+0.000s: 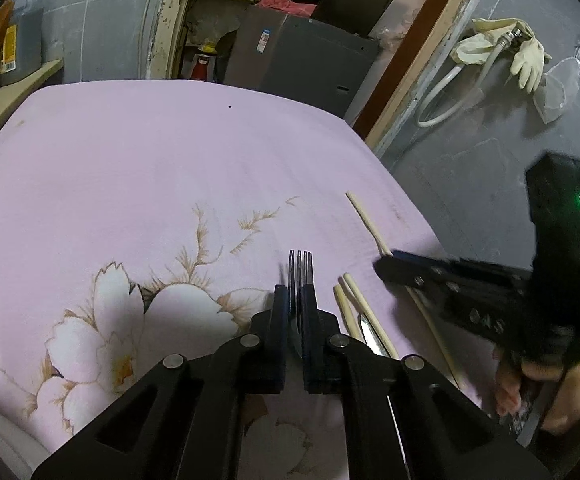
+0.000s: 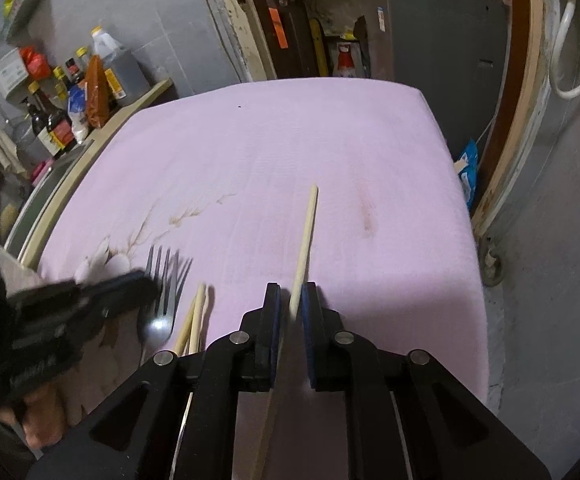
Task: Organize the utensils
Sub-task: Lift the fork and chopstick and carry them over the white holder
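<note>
Left wrist view: right gripper (image 1: 381,268) body reads "BAS", partly blurred.

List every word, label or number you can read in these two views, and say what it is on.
"AS", after an unclear first letter: raised lettering on the right gripper.
Raised lettering on the left gripper: too blurred to read.
Labels on the bottles: too small to read.
Sticker on the grey cabinet: too small to read.

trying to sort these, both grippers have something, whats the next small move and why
Probably carry the single chopstick, clamped in the right gripper, over beside the loose chopsticks; the left gripper already pinches the fork.
</note>
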{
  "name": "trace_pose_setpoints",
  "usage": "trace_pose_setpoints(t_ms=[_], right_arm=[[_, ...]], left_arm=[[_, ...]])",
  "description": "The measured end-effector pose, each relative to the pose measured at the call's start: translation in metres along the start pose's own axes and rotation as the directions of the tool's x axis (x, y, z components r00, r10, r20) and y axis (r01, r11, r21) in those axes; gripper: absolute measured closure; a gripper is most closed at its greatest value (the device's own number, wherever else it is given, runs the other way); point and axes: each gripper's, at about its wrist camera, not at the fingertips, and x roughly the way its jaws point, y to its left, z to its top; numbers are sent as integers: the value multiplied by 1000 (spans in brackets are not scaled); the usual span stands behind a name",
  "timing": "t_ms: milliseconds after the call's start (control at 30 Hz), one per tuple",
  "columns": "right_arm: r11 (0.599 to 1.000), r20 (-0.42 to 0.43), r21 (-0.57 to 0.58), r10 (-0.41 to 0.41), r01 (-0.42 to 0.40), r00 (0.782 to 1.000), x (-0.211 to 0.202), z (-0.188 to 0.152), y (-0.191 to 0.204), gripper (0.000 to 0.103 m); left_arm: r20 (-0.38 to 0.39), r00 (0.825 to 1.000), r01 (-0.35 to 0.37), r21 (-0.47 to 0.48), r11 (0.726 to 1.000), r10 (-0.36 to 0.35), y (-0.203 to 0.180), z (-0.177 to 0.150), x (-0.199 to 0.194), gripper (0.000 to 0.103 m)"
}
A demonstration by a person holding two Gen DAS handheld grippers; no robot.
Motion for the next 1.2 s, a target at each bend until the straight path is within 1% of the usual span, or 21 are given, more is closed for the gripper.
trace_pose_setpoints(t_ms=[100, 133, 200, 267, 367, 433, 467, 533, 567, 633, 700, 733, 800, 833, 867, 900, 967, 1000, 1067, 1100, 1200], right_arm=[[1000, -18, 14, -6, 6, 1000, 4, 6, 0, 95], [1000, -17, 15, -10, 10, 1000, 4, 6, 0, 97], [1000, 0, 16, -24, 24, 1000, 1, 3, 1, 99], [999, 24, 39, -3, 2, 1000, -4, -1, 0, 100], [996, 96, 73, 37, -45, 995, -21, -14, 4, 100], [995, 150, 69, 58, -69, 987, -34, -21, 12, 100], [994, 188, 63, 78, -91, 979, -43, -27, 17, 100], [992, 264, 51, 96, -114, 960, -59, -37, 27, 100], [992, 317, 42, 100, -119, 943, -69, -43, 32, 100], [993, 413, 20, 101, -119, 905, -86, -54, 44, 100], [995, 516, -13, 89, -96, 852, -102, -67, 59, 100], [996, 555, -24, 84, -86, 828, -106, -70, 65, 100], [997, 630, -49, 76, -57, 773, -117, -80, 78, 100], [997, 654, -58, 73, -45, 753, -120, -81, 82, 100], [997, 680, -67, 73, -37, 729, -124, -83, 87, 100], [997, 711, -76, 76, -31, 699, -129, -86, 94, 100], [996, 747, -87, 86, -31, 659, -136, -87, 103, 100], [995, 770, -91, 92, -34, 632, -140, -88, 108, 100], [995, 796, -89, 97, -43, 597, -147, -87, 113, 100], [995, 812, -89, 102, -50, 575, -150, -86, 118, 100], [993, 840, -92, 114, -68, 530, -158, -83, 130, 100]], left_arm=[[10, 1000, -3, 8, 1000, 3, -1, -3, -4, 101], [21, 1000, -11, 13, 1000, 11, -2, -4, -7, 102], [50, 998, -29, 27, 999, 28, -6, -7, -14, 103], [92, 994, -59, 45, 997, 55, -12, -11, -24, 103], [148, 985, -97, 66, 993, 86, -19, -18, -35, 103], [201, 975, -116, 74, 990, 99, -23, -24, -47, 103], [223, 970, -122, 75, 990, 103, -24, -26, -53, 103], [283, 953, -136, 71, 988, 111, -27, -33, -67, 103], [309, 944, -148, 73, 986, 119, -30, -36, -74, 103], [371, 919, -177, 79, 981, 136, -35, -43, -87, 103], [424, 894, -197, 79, 977, 146, -40, -49, -100, 103], [447, 882, -206, 75, 976, 152, -42, -52, -106, 103], [480, 863, -215, 67, 974, 157, -43, -57, -118, 103], [496, 854, -219, 62, 974, 161, -44, -58, -123, 103], [506, 847, -221, 59, 974, 162, -44, -61, -127, 103], [516, 841, -222, 56, 973, 162, -44, -62, -132, 103], [533, 830, -226, 49, 973, 166, -42, -62, -143, 103], [540, 825, -228, 48, 973, 167, -41, -63, -150, 103], [555, 814, -239, 48, 970, 173, -39, -64, -162, 103], [563, 807, -248, 51, 967, 177, -38, -65, -170, 103], [578, 796, -267, 64, 962, 183, -34, -67, -192, 103]])
